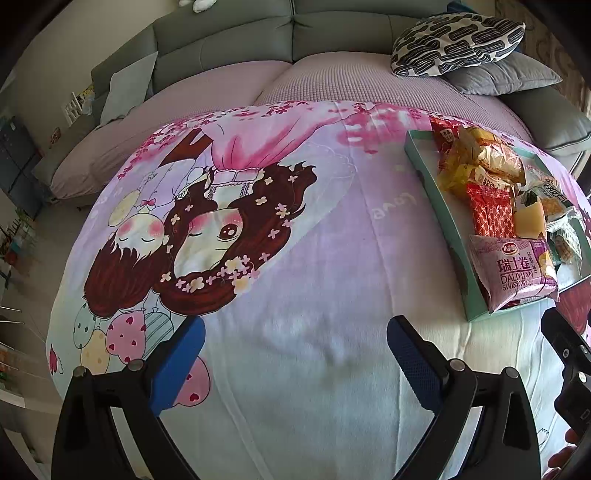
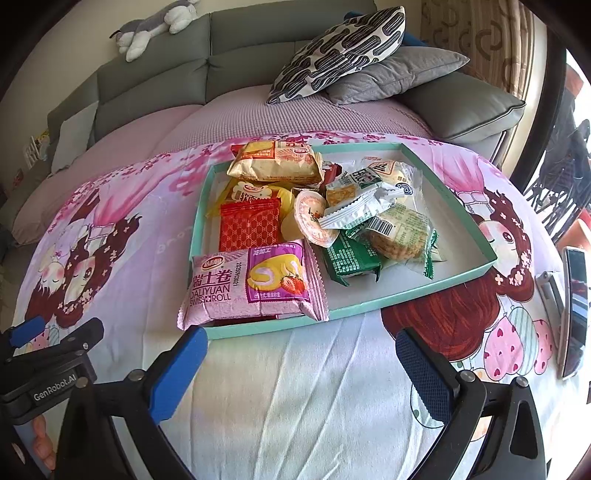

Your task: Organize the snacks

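On top of the cartoon blanket [image 2: 295,387] sits a green tray [image 2: 436,291] full of snacks. From the right wrist view, the tray is at 12 o'clock from the right gripper [image 2: 301,363], just past its blue fingertips [image 2: 181,365]. The jaws are spread wide and hold nothing. A pink Swiss roll pack [image 2: 251,282] hangs over the tray's near edge at 11 o'clock, the closest snack to the jaws but not touching them.

Behind it, inside the tray, lie one red packet [image 2: 249,225], one yellow packet [image 2: 251,192], one big tan bread pack [image 2: 275,162], one round jelly cup [image 2: 314,218], one dark green packet [image 2: 349,260] and one clear cookie pack [image 2: 400,232]. More white and green wrappers are piled up there, too tangled to count. The right side of the tray floor is bare.

From the left wrist view, the tray [image 1: 417,155] is at 2 o'clock from the left gripper [image 1: 295,343], well apart. Its jaws are also spread wide and hold nothing. Bare blanket [image 1: 314,258] lies ahead of them.

Two pillows are on the gray sofa [image 2: 258,48] behind: one patterned pillow [image 2: 343,48] on top of one gray pillow [image 2: 399,74]. One stuffed dog [image 2: 155,26] lies on the sofa back. One phone [image 2: 574,310] lies near the blanket's edge at 3 o'clock.
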The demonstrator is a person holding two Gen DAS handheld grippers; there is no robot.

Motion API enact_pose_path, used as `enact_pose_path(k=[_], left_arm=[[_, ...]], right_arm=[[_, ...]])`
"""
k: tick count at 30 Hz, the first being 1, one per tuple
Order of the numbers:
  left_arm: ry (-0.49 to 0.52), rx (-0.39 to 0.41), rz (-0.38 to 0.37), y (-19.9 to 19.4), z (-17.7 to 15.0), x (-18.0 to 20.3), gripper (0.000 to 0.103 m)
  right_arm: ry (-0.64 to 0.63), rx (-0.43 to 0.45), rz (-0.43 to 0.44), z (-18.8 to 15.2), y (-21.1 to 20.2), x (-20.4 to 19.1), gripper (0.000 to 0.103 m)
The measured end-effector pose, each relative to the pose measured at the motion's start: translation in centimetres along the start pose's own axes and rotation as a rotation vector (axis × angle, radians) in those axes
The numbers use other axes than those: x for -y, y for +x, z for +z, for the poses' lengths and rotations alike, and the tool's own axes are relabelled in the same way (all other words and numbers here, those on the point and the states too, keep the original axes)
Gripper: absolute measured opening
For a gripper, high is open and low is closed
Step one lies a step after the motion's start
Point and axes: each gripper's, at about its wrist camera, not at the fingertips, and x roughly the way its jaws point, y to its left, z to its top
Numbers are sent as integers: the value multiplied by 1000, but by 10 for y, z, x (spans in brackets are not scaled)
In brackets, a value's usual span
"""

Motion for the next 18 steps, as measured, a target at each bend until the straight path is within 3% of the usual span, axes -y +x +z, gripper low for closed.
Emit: enact_pose_path(k=[13,18], left_arm=[[8,51,-11,-10,0,2,99],[14,36,-16,-7,1,3,99]], right_arm=[[-2,-4,-3,-1,0,-1,103],[-3,-4,-3,-1,0,-1,103]])
